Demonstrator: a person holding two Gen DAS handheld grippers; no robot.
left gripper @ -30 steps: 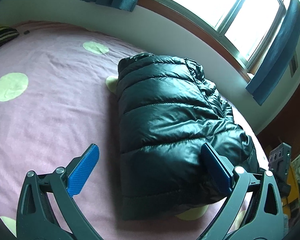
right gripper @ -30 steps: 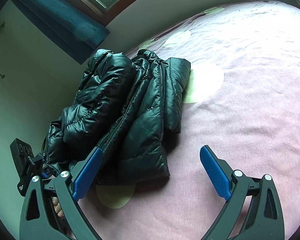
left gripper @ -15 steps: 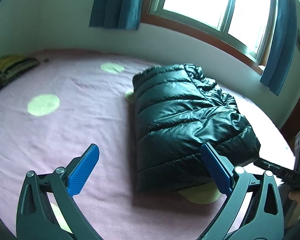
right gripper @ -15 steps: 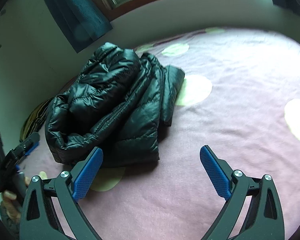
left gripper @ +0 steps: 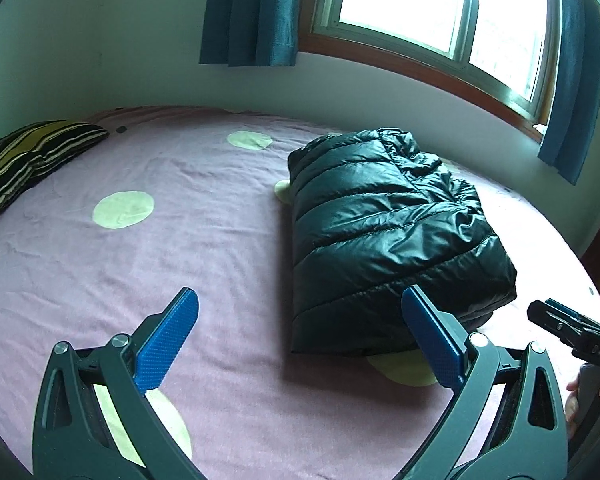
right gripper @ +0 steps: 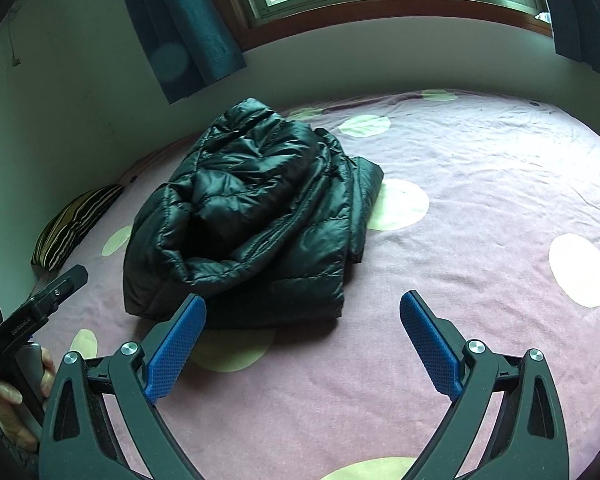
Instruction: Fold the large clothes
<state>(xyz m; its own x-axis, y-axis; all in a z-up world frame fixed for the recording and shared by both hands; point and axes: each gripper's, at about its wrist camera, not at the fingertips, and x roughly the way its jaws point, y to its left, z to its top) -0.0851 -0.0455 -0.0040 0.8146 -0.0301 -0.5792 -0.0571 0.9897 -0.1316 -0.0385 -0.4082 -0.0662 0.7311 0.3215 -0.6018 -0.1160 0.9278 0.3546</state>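
From the left wrist view, the left gripper (left gripper: 298, 336) is spread wide with nothing between its blue pads, hanging over the pink bedsheet (left gripper: 180, 248) short of the black puffer jacket (left gripper: 388, 232). The jacket lies on the bed as a compact quilted bundle below the window (left gripper: 440, 12), its near hem just beyond the right-hand pad. A striped pillow (left gripper: 32, 156) sits well apart at the far left. The other tool's tip shows at the right edge. From the right wrist view, the right gripper (right gripper: 302, 334) is equally wide open and empty, and the jacket (right gripper: 252, 216) shows its looser side: the upper layers puff up and one flat panel pokes out to the right. The fold looks essentially made, so the sensible work now is tidying. I would tuck that protruding panel flush and press the puffed top down gently, since slick padded fabric tends to spring open. Pinch a full quilted ridge, not the shell alone.
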